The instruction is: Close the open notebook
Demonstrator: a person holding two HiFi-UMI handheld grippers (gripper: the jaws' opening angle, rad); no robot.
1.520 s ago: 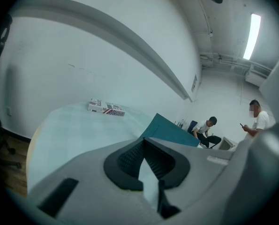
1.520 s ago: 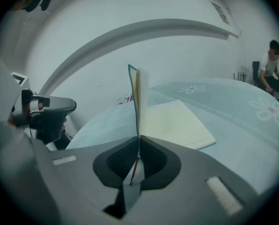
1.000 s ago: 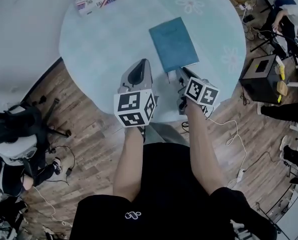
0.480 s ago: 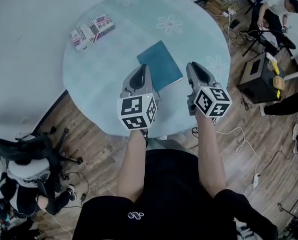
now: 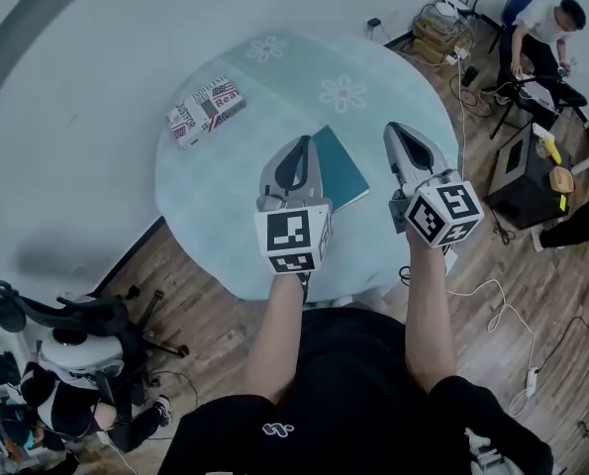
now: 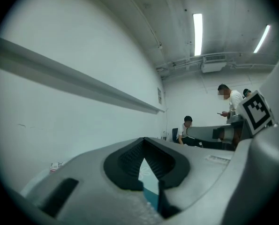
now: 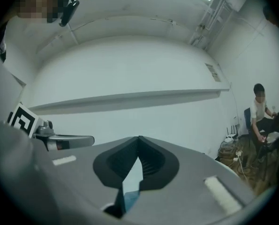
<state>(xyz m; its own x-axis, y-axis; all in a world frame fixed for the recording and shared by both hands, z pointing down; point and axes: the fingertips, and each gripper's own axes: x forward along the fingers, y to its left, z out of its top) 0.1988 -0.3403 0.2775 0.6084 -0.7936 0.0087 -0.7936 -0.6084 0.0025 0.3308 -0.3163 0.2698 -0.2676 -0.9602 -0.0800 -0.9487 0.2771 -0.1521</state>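
The teal notebook [image 5: 343, 171] lies closed and flat on the round table [image 5: 225, 216] with its pale blue cloth. The left gripper hides its near left corner. Both grippers are held up above the table, side by side, pointing level and away from me. My left gripper [image 5: 296, 149] is shut with nothing in it, its tips meeting in the left gripper view [image 6: 144, 142]. My right gripper [image 5: 398, 132] hangs just right of the notebook, also shut and empty [image 7: 139, 139]. A sliver of teal shows below the closed tips in both gripper views.
A box with flag-and-newsprint pattern [image 5: 206, 110] sits at the table's far left. On the floor to the right stands a black box [image 5: 532, 181], with cables around it. A person [image 5: 546, 28] sits at the back right. An office chair [image 5: 76, 330] stands at the lower left.
Both grippers have risen from the table's near edge and now stand higher over it. The right gripper's jaws have closed. The notebook has stayed closed and flat.
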